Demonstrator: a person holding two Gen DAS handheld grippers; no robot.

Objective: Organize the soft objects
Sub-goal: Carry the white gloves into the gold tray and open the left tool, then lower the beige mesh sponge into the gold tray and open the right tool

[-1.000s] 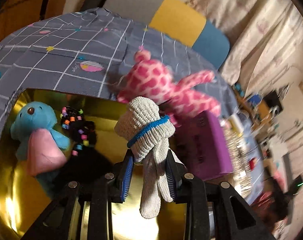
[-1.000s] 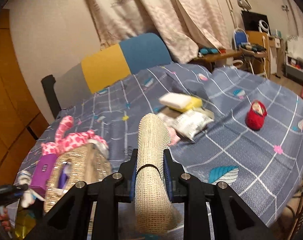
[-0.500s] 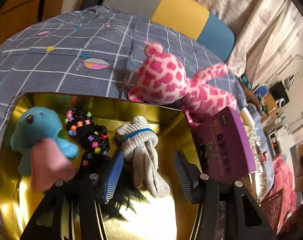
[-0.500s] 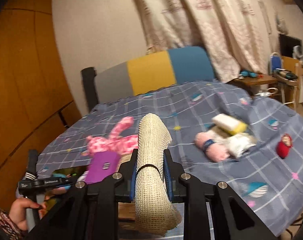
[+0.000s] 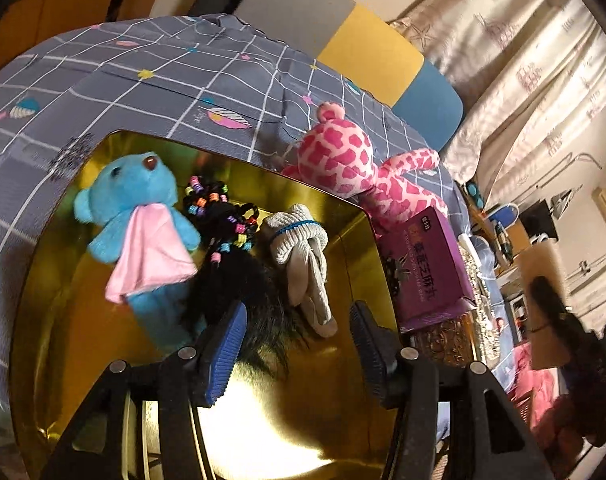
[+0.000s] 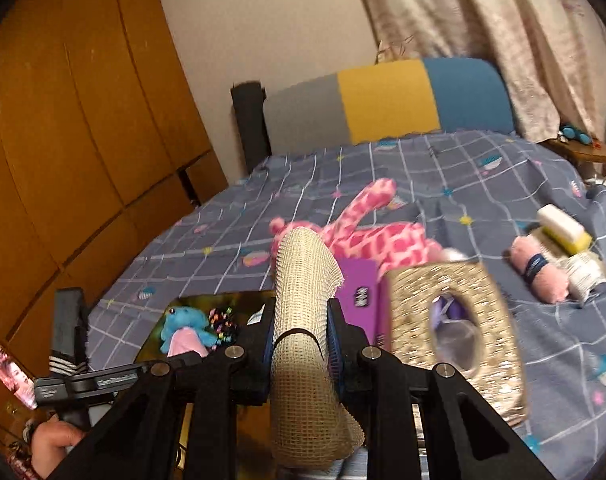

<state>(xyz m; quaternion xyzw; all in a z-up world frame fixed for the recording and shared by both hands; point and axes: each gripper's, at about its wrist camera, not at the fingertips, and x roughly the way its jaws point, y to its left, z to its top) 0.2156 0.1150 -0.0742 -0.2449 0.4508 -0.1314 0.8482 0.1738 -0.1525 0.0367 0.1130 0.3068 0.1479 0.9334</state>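
1. Left wrist view. Left gripper hangs over the gold tray with its jaws spread and nothing between the pads.
   - Lying in the tray: blue plush bear with a pink cloth, black hair piece with coloured beads, and a grey knitted glove bundle tied with a blue band.
   - The glove bundle lies just ahead of the spread jaws, clear of them, beside the hair piece.
   - Pink spotted giraffe plush lies on the bedspread against the tray's far edge, not in it. A purple box stands beside the tray's right rim.

2. Right wrist view. Right gripper is pinched on a beige mesh roll, held upright above the bed, not yet in the tray.
   - Out on the bedspread, well apart from the tray: a pink rolled cloth and a yellow-and-white sponge.
   - A glittery tissue box sits near the purple box.

3. Judgement: roughly midway. Three soft items stowed; mesh roll in transit; giraffe, pink roll and sponge probably remain.
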